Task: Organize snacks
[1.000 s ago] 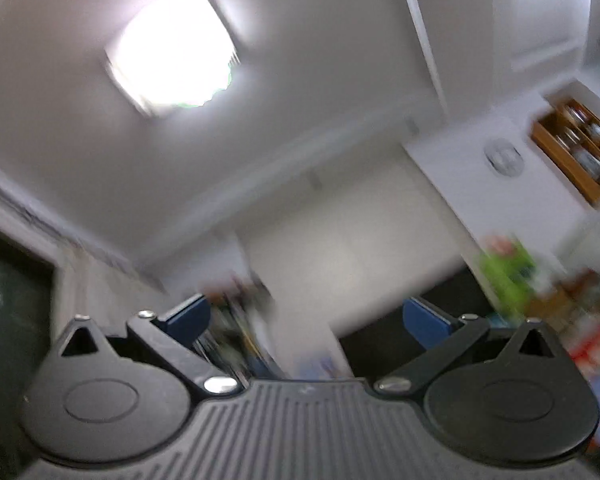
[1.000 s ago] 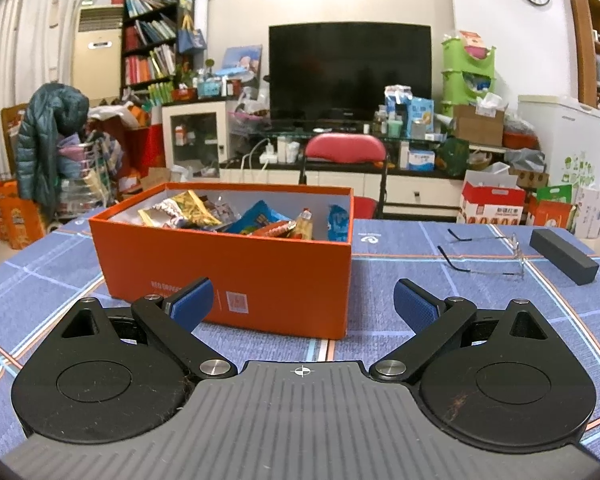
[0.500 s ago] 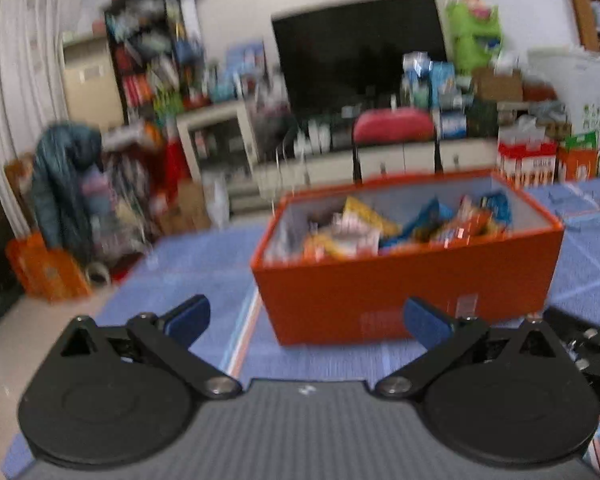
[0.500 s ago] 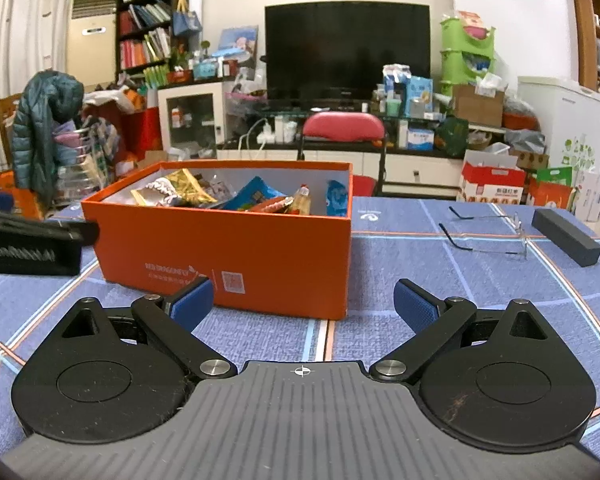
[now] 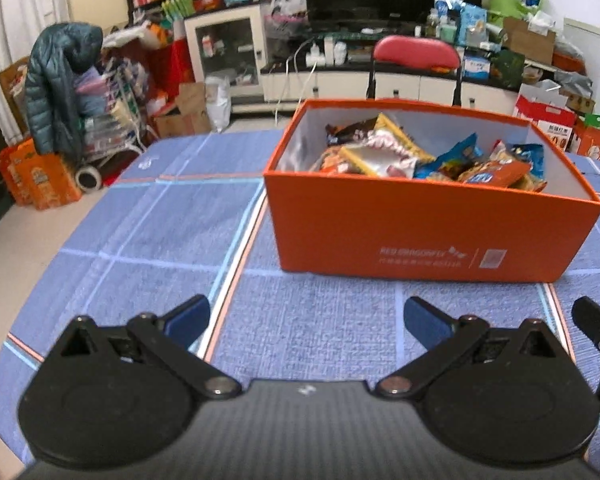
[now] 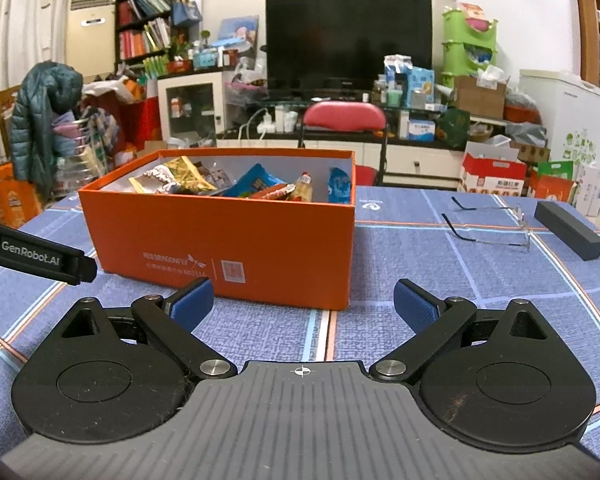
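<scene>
An open orange box [image 5: 432, 232] full of snack packets [image 5: 384, 156] stands on the blue checked tablecloth [image 5: 172, 224]; it also shows in the right wrist view [image 6: 228, 244], with its packets [image 6: 256, 182]. My left gripper [image 5: 306, 318] is open and empty, low over the cloth in front of the box's left part. My right gripper [image 6: 304, 304] is open and empty, just in front of the box's near wall. The left gripper's finger [image 6: 40, 258] reaches into the right wrist view from the left.
A pair of glasses [image 6: 488, 224] and a black rectangular case [image 6: 568, 230] lie on the cloth to the right of the box. A red chair [image 6: 344, 120] stands behind the table. The room beyond holds a TV, shelves and cartons.
The left gripper swung down from facing the ceiling to face the box and came in low over the cloth. The right gripper moved slightly closer to the box.
</scene>
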Action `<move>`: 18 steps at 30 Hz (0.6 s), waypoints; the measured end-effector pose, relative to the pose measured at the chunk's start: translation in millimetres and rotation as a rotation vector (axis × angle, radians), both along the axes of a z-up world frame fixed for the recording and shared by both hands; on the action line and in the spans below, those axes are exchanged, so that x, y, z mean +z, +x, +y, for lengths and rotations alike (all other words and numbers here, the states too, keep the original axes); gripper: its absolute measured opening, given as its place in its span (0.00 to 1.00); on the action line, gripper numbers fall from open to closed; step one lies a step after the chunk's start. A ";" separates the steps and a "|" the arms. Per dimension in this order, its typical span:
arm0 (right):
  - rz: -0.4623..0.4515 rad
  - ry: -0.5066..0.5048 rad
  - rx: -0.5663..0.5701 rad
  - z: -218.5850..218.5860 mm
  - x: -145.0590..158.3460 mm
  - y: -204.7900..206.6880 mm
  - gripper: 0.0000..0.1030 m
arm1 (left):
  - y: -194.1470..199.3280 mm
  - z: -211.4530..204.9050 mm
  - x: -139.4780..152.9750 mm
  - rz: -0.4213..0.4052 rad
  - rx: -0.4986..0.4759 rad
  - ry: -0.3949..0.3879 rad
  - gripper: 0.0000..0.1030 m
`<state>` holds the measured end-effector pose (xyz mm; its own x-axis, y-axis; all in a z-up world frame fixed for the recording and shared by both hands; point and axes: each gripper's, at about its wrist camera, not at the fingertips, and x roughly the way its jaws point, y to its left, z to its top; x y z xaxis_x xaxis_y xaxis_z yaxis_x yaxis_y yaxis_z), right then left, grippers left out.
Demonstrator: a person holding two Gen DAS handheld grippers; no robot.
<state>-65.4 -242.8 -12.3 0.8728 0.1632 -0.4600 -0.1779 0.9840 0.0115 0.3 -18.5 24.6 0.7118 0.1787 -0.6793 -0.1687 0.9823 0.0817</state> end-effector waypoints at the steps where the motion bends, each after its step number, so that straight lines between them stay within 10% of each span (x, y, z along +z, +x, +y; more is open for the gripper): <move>1: 0.000 -0.002 0.001 0.2 -0.2 0.0 0.86 | 1.0 1.5 -1.0 0.011 0.003 -0.007 1.00; 18: -0.002 0.002 0.002 1.3 -0.7 -0.4 0.86 | -4.9 6.1 2.7 -0.044 0.012 0.011 1.00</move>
